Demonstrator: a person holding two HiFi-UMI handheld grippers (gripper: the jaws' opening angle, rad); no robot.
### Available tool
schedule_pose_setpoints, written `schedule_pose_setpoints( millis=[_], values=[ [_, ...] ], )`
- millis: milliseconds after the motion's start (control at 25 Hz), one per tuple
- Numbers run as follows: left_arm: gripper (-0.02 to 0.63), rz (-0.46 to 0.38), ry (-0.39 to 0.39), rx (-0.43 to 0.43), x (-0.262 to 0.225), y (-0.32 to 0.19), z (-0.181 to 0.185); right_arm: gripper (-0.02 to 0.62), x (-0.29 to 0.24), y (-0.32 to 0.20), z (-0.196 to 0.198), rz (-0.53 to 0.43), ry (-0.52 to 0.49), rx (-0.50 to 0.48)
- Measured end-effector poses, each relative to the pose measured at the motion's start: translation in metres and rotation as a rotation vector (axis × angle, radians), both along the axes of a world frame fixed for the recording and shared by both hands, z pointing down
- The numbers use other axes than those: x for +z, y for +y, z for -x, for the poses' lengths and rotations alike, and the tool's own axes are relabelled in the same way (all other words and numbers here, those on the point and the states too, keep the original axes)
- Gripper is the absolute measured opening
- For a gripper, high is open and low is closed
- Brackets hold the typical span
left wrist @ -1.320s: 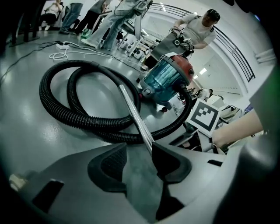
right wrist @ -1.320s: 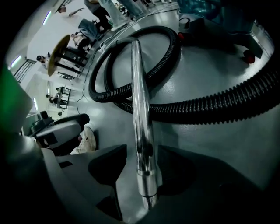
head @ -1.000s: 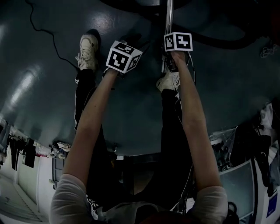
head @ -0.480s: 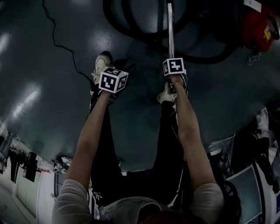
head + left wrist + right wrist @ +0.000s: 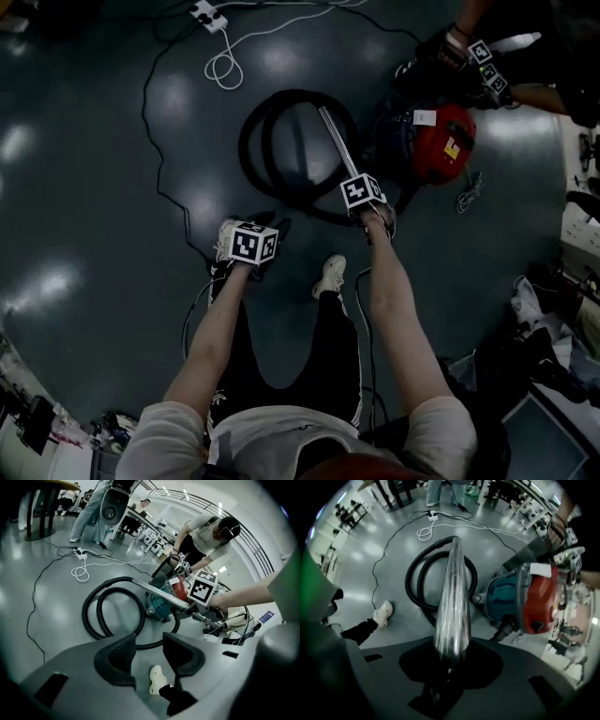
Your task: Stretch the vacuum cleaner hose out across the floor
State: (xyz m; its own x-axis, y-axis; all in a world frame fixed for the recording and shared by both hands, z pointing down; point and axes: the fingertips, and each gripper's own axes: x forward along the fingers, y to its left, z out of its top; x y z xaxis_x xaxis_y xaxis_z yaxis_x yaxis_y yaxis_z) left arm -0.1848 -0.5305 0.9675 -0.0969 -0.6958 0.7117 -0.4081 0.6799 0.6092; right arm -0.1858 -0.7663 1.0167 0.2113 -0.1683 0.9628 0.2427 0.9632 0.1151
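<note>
The left gripper (image 5: 150, 651) hangs with jaws apart on nothing (only a shoe shows between them). The right gripper (image 5: 450, 660) has just been closing and now clamps the near end of the wand (image 5: 452, 597), higher than a second ago, so pulling can begin. The wand points away from the person, its length crossing the hose (image 5: 255, 141), coiled beside the red canister (image 5: 441, 141)

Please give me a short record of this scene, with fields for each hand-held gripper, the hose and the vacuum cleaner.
right hand-held gripper: jaws have just been closing, now clamped on the metal tube
left hand-held gripper: jaws apart, nothing between them
hose: coiled in loops on the floor, not yet stretched out
vacuum cleaner: red and teal, beside the coil
</note>
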Motion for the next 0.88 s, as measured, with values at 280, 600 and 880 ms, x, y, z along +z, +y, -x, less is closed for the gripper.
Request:
schedule_pose_setpoints(
  millis=[280,600,880],
  values=[
    [0.181,-0.035,-0.119,-0.041,-0.154,0.049,0.038,0.144,-0.172,0.011,0.08,-0.269,0.004,-0.578],
    [0.181,0.031,-0.566,-0.033,-0.33,0.124,0.154,0.143,-0.387,0.089,0.233,-0.562,-0.136,-1.433],
    [0.183,0.118,-0.937,0.02,-0.473,0.127,0.206,0.144,-0.555,0.187,0.297,-0.678,-0.337,-1.881]
  ],
)
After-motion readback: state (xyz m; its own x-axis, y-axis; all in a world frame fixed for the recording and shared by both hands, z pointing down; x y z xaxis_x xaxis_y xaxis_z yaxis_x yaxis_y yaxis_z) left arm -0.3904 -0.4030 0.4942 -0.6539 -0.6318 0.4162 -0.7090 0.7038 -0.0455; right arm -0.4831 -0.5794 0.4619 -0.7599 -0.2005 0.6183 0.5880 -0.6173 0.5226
